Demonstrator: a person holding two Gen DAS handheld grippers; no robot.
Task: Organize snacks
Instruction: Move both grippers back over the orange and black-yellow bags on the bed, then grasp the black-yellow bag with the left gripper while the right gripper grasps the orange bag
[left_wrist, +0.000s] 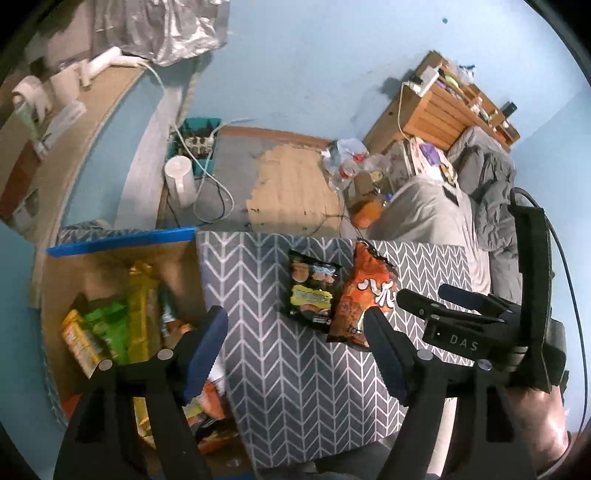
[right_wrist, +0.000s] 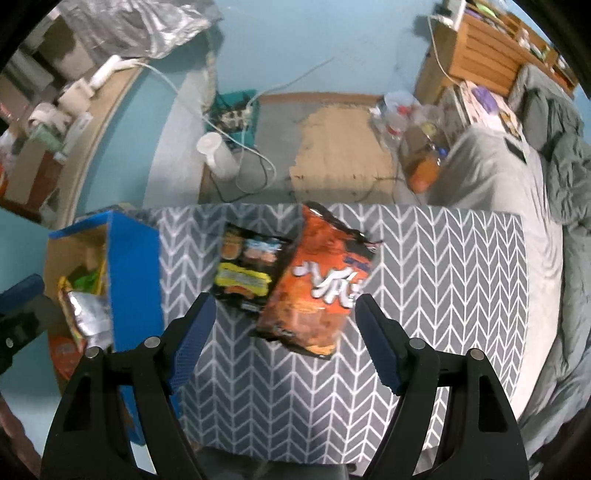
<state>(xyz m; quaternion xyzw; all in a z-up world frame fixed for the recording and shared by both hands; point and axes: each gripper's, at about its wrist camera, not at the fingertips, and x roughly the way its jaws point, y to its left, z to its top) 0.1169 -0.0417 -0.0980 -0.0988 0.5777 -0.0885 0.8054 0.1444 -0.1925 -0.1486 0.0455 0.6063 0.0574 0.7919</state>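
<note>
- Left wrist view: the left gripper (left_wrist: 295, 343) hangs spread and empty over the chevron table (left_wrist: 295, 387). On that table lie a black snack bag (left_wrist: 310, 288) and, touching its right side, an orange snack bag (left_wrist: 364, 295).
- Left of the table, a cardboard box (left_wrist: 74, 266) holds green and yellow packets (left_wrist: 110, 328).
- The right gripper (left_wrist: 424, 295), marked "DAS", hovers spread beside the orange bag.
- Right wrist view: the right gripper (right_wrist: 284, 325), spread and empty, frames the orange snack bag (right_wrist: 317, 288); its white lettering is unreadable.
- The black snack bag (right_wrist: 247, 269) lies partly under the orange one; the box (right_wrist: 133, 266) stands left of the table (right_wrist: 443, 277).
</note>
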